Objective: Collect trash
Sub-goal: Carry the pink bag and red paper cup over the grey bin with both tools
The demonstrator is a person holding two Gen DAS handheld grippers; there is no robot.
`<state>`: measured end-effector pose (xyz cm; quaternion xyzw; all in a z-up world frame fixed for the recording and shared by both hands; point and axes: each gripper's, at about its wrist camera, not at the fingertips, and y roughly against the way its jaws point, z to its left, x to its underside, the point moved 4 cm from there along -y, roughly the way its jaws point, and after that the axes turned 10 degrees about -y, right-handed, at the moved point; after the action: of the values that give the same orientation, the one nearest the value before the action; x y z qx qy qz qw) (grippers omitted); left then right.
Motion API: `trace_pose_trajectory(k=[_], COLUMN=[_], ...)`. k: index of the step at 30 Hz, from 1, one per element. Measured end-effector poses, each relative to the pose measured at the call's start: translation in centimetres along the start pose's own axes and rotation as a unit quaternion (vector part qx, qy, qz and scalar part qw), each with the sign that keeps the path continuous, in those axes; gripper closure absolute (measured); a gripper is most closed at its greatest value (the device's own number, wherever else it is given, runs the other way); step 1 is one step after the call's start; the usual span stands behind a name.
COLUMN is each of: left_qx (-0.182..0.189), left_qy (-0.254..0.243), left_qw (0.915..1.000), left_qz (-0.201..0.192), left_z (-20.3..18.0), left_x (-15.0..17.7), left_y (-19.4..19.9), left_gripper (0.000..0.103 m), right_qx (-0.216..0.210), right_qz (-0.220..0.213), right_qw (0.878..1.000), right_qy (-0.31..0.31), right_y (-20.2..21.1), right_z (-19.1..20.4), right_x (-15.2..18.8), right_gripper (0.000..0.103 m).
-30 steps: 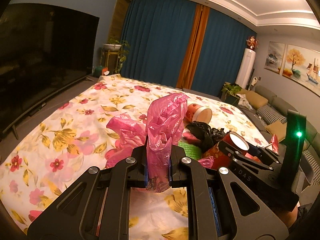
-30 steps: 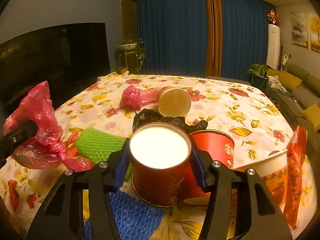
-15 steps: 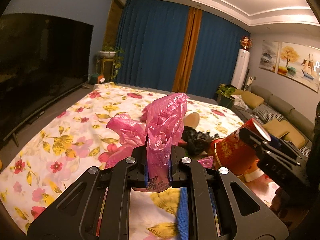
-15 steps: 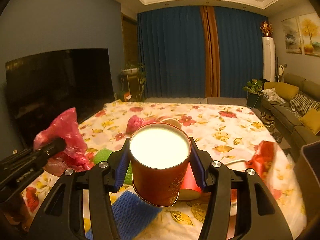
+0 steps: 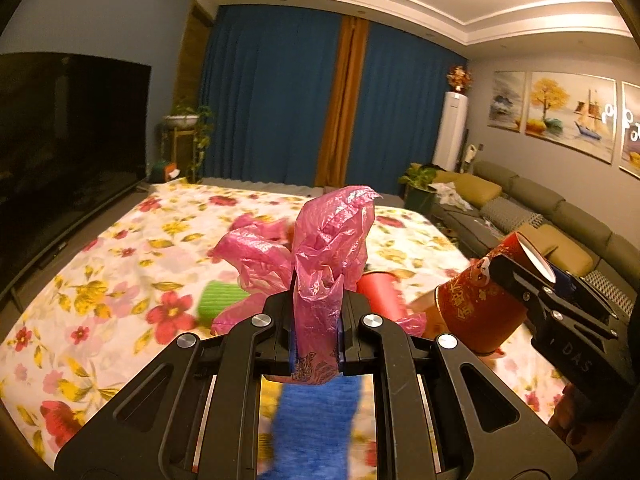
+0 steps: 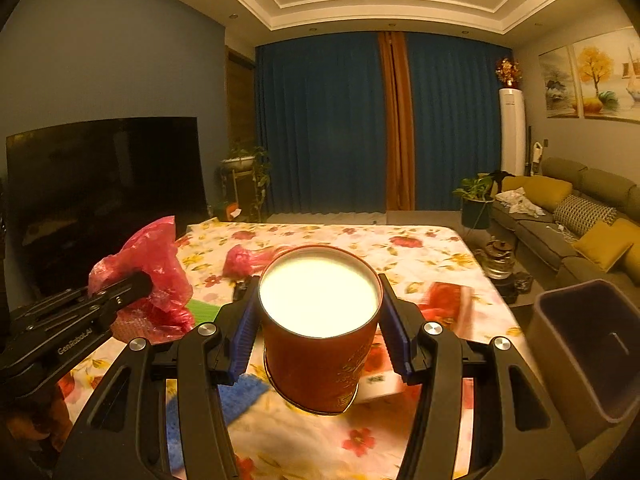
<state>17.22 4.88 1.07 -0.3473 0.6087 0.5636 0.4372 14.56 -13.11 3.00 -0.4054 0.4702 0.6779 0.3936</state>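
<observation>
A: What do the 2 tongs hold?

B: The left gripper (image 5: pixel 316 332) pinches a crinkly pink plastic bag (image 5: pixel 332 240); the right gripper (image 6: pixel 320 336) clamps a red paper cup (image 6: pixel 320 332) above the floral table (image 6: pixel 420 248).

A: Next?

B: Probably carrying the cup right, to the dark bin (image 6: pixel 588 344).

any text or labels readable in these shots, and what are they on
"GenRobot.AI": on the side of the left gripper, seen in the right wrist view.
"DAS": partial letters on the body of the right gripper, seen in the left wrist view.
Gold Chinese characters on the red paper cup: too distorted to read reliably.
Print on the pink plastic bag: too small to read.
</observation>
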Motion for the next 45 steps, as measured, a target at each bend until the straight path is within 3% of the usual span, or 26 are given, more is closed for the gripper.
trace_pose_trajectory(k=[26,45], left_qx=[0.097,0.167], left_qy=[-0.086,-0.129], left_qw=[0.9914,0.9766], left_qz=[-0.016,-0.043], left_z=[-16.5,-28.2], left_x=[-2.1,-4.3], left_y=[-1.2,-2.1], left_gripper=[0.091,0.091], right_qx=[0.095,0.188], right_qz=[-0.058,-0.102], right_qw=[0.994,0.976], right_qy=[-0.020,-0.050], right_y=[8.8,12.7], right_z=[-11.8,-22.2], right_x=[-1.5,-2.9], right_gripper=[0.049,0.049])
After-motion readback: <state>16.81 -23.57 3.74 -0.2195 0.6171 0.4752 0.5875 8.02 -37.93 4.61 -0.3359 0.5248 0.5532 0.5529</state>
